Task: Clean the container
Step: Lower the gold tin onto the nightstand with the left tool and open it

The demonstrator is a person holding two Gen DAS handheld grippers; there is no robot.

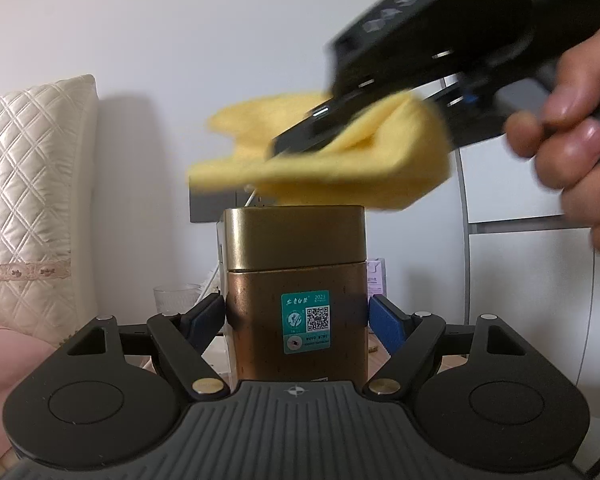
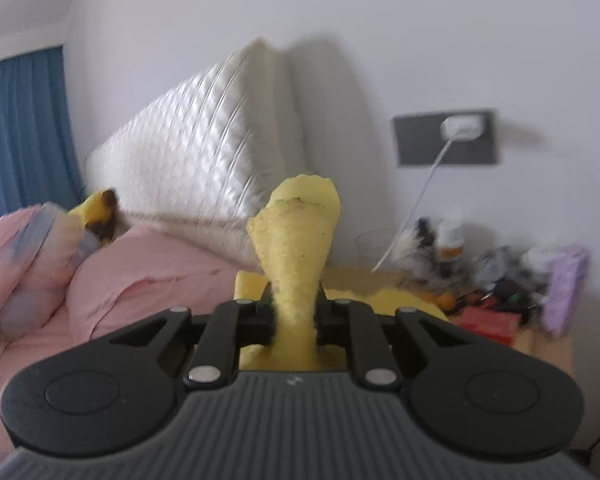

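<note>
Left wrist view: left claw [image 1: 296,316] pinches the tin [image 1: 296,300]; right claw [image 1: 284,148] pinches the yellow cloth [image 1: 340,168] above.

Yellow cloth [image 1: 332,160] motion-blurred in left wrist view; edges smeared, and whether it touches the tin's lid [image 1: 296,236] cannot be told

Right gripper [image 1: 284,140] blurred there too; far finger hidden behind the cloth; body cut off by the top edge

Tin [image 1: 296,312] base hidden behind the left gripper [image 1: 296,316] housing; small print on the teal label [image 1: 306,322] too small to read

Right wrist view: nightstand clutter [image 2: 500,276] blurred, items not identifiable; the gripper's fingertips buried in the cloth fold [image 2: 300,248]

Wall socket [image 1: 212,204] mostly hidden behind cloth and tin
</note>
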